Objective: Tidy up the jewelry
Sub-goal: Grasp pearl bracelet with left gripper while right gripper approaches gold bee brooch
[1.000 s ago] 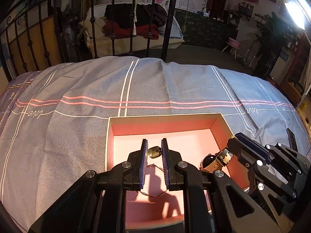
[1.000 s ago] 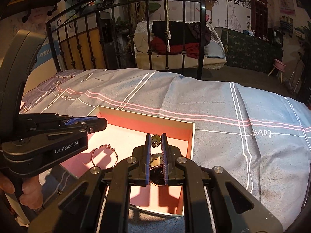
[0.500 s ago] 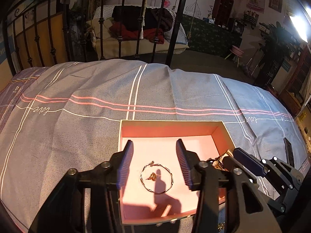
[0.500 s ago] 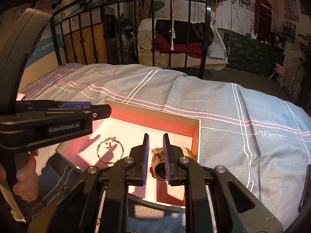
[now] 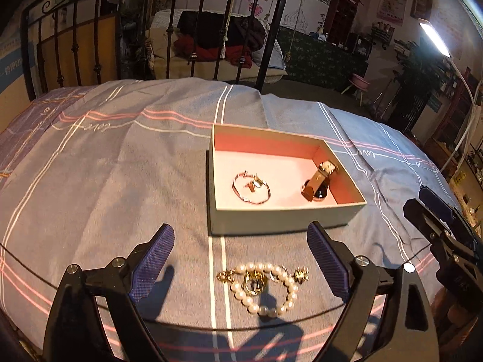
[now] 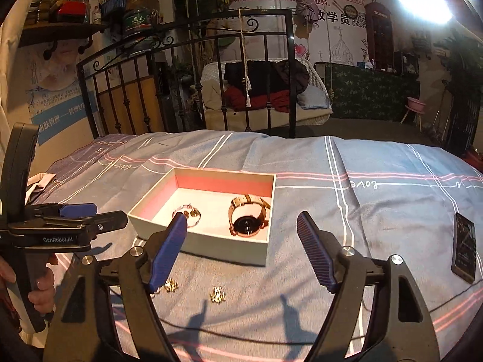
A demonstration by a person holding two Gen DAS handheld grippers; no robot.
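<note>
Both grippers, left (image 5: 240,255) and right (image 6: 241,247), hang released. The pearl bracelet (image 5: 264,288) before the box (image 5: 286,211) looks light, limp and slippery; pinch across its strand.

In the right wrist view my left finger (image 6: 167,249) covers part of the thin bracelet (image 6: 188,215) in the box (image 6: 225,250), and also the pearl bracelet on the bedspread (image 6: 347,211). My left gripper (image 6: 90,215) is cut by the left edge. The small gold pieces (image 6: 218,295) are too tiny to identify.
</note>
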